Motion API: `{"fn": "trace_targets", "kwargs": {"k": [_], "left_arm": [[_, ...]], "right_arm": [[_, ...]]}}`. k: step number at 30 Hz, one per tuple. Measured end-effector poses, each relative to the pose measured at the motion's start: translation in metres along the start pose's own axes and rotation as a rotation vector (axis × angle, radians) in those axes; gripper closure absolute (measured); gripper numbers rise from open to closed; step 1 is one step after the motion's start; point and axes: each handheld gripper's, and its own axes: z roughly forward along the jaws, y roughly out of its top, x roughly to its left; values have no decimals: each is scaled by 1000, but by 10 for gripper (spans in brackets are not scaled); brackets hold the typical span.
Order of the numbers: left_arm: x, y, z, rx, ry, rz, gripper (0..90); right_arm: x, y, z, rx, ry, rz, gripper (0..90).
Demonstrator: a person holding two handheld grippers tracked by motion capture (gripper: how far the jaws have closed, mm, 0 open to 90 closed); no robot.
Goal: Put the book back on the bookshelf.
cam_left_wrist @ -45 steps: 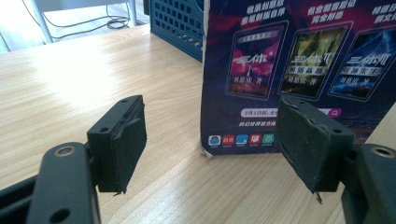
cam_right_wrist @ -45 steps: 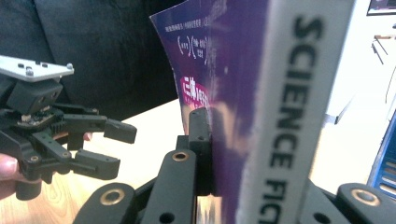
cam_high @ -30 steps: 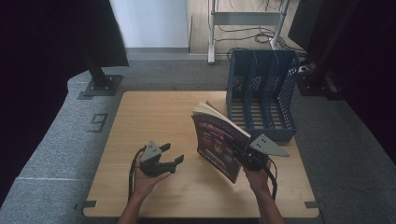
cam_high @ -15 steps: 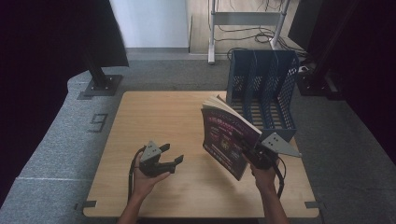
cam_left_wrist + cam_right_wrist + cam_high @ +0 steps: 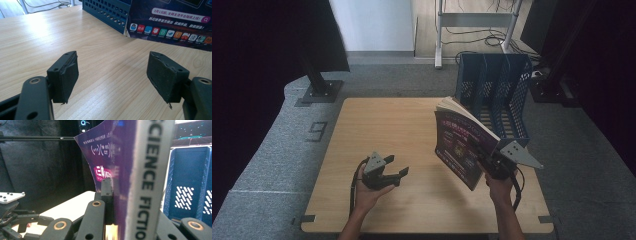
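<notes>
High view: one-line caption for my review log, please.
Right gripper lifts a magazine before the blue file rack; left gripper rests open.

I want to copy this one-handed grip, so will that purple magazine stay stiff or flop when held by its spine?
The magazine probably flexes: in the right gripper view its cover curves away above the jaws. The right gripper holds it at the spine, which likely steadies it. It looks thin, so probably light.

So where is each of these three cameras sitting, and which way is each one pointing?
High view: above the table's near edge, looking forward and down; both forearms, left claw, right claw.
Left gripper view: on the left claw, looking across the table; jaws wide apart.
Right gripper view: on the right claw, jaws clamping the magazine.
Shared: magazine and blue rack.
</notes>
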Motion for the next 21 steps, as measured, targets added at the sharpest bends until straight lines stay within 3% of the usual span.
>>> {"fn": "trace_targets", "kwargs": {"k": [8, 21], "left_arm": [[1, -1, 1, 13, 16, 12, 257], [4, -1, 0, 13, 16, -1, 257]], "right_arm": [[-6, 2, -7, -25, -29, 7, 818], [-20, 8, -18, -73, -91, 16, 819]]}}
